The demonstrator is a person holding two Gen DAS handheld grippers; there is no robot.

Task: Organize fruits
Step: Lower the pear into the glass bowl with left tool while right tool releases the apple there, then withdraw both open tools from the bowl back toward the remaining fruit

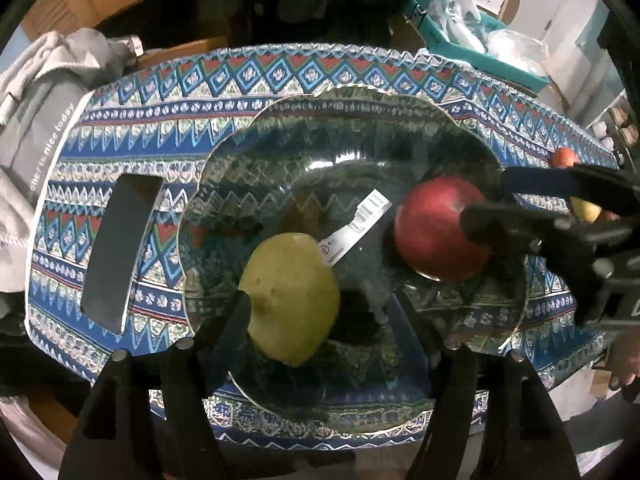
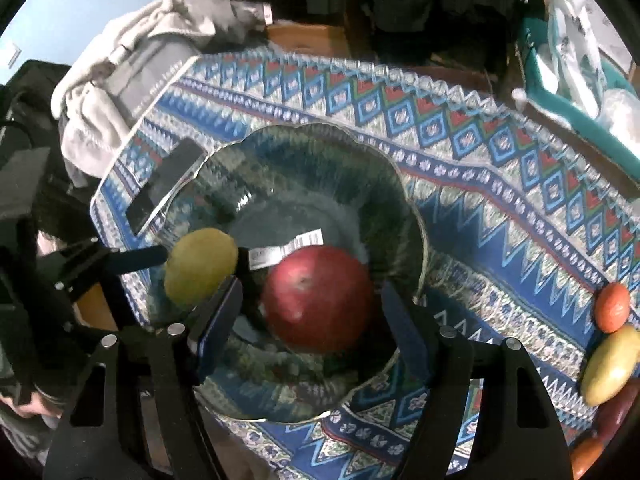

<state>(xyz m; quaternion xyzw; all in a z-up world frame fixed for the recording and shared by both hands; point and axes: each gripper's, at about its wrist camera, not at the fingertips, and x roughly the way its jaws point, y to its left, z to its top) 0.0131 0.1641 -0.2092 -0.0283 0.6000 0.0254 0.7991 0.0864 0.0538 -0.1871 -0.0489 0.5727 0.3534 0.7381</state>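
Observation:
A clear glass bowl (image 1: 320, 152) (image 2: 312, 160) with a barcode sticker sits on the patterned cloth. In it lie a yellow-green fruit (image 1: 290, 296) (image 2: 200, 268) and a red apple (image 1: 432, 228) (image 2: 320, 300). My left gripper (image 1: 320, 304) (image 2: 200, 260) is open around the green fruit, which touches only its left finger (image 1: 232, 328); a wide gap separates it from the other. My right gripper (image 2: 312, 288) (image 1: 484, 198) straddles the apple from above, open, with narrow gaps showing on both sides.
A black phone (image 1: 120, 248) (image 2: 164, 184) lies left of the bowl, beside a grey sweatshirt (image 1: 40, 120). More fruit sits at the cloth's right edge: an orange one (image 2: 611, 306) (image 1: 564, 157) and a yellow one (image 2: 610, 364). A teal bin (image 1: 460, 40) stands behind the table.

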